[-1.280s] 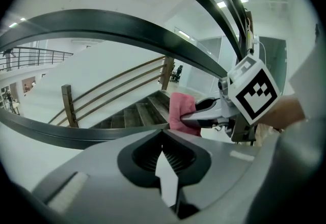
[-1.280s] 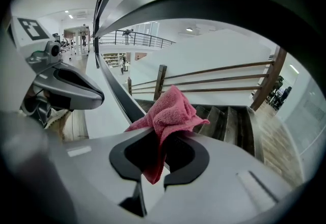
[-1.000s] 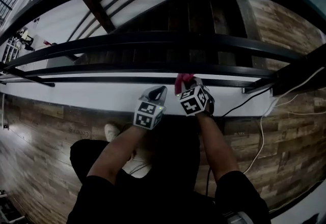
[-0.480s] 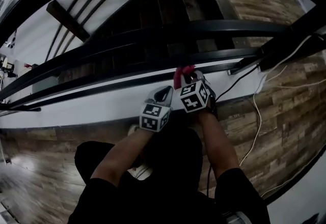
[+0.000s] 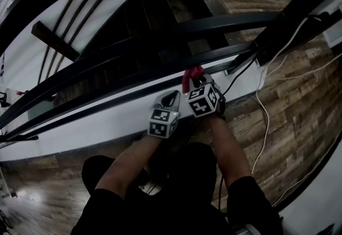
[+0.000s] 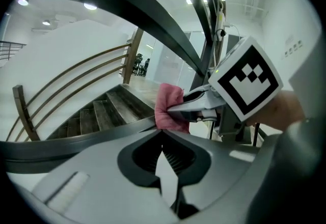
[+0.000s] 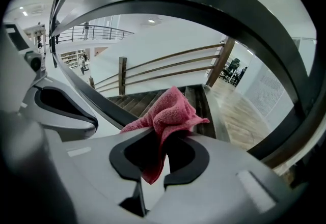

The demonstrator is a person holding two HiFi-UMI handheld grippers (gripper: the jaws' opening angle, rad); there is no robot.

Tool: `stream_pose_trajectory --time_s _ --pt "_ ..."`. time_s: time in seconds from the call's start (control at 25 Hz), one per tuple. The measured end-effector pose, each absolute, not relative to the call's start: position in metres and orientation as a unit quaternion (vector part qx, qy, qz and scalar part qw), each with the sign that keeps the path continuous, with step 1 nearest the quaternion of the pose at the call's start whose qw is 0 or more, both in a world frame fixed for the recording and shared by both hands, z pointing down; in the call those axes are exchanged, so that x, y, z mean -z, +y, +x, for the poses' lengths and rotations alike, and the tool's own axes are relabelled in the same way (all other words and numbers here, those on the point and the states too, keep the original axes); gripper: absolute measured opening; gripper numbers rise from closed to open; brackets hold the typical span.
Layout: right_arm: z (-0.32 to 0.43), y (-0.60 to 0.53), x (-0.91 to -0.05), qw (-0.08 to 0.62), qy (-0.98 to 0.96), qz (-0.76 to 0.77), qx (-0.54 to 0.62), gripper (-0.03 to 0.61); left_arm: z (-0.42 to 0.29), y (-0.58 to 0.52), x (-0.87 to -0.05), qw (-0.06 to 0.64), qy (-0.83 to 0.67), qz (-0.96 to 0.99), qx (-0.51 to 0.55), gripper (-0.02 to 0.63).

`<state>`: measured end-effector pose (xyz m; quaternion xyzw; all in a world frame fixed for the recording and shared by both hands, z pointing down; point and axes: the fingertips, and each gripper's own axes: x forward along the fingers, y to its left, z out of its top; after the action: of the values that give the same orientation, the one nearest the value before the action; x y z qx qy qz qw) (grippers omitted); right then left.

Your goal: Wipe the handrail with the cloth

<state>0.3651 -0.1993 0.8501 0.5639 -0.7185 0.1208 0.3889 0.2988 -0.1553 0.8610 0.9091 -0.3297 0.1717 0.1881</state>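
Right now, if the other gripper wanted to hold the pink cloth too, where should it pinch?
Probably the crumpled top of the cloth, the bunch that sticks out past the right gripper, which is shut on its lower part. The left gripper sits close beside it with its jaws together, so it would have to open first, then come in from the left.

Dim head view, bright gripper views, heavy fisheye.
The head view is underexposed, the person's arms (image 5: 230, 148) nearly black. Ceiling lights (image 6: 90, 6) brighten both gripper views and lay a soft sheen on the handrail (image 6: 127, 9). Straight lines bow, corners vignette black, the nearest foreground is soft.
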Motion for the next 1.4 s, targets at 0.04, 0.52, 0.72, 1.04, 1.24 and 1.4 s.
stream_pose_trajectory --time_s 0.04,0.52,0.72,1.04,1.24,1.4 --pt "0.369 -0.200 -0.850 0.386 -0.716 0.568 -0.123 0.046 0.303 -0.156 -0.862 0.189 -0.328 0.909 -0.174 0.000" --pt "0.417 -0.205 -0.850 0.367 -0.679 0.619 -0.145 0.046 0.338 -0.159 -0.857 0.185 -0.287 0.922 -0.183 0.000" --pt "0.448 -0.205 -0.850 0.376 -0.655 0.637 -0.153 0.046 0.357 -0.159 -0.863 0.209 -0.281 0.920 -0.176 0.000" --pt "0.482 -0.205 -0.850 0.368 -0.631 0.664 -0.161 0.046 0.396 -0.144 -0.867 0.229 -0.259 0.922 -0.173 0.000" --pt "0.507 -0.202 -0.849 0.348 -0.613 0.689 -0.168 0.046 0.414 -0.130 -0.878 0.224 -0.234 0.928 -0.186 0.000" --pt "0.520 -0.204 -0.847 0.347 -0.608 0.695 -0.164 0.046 0.423 -0.130 -0.880 0.237 -0.234 0.926 -0.178 0.000"
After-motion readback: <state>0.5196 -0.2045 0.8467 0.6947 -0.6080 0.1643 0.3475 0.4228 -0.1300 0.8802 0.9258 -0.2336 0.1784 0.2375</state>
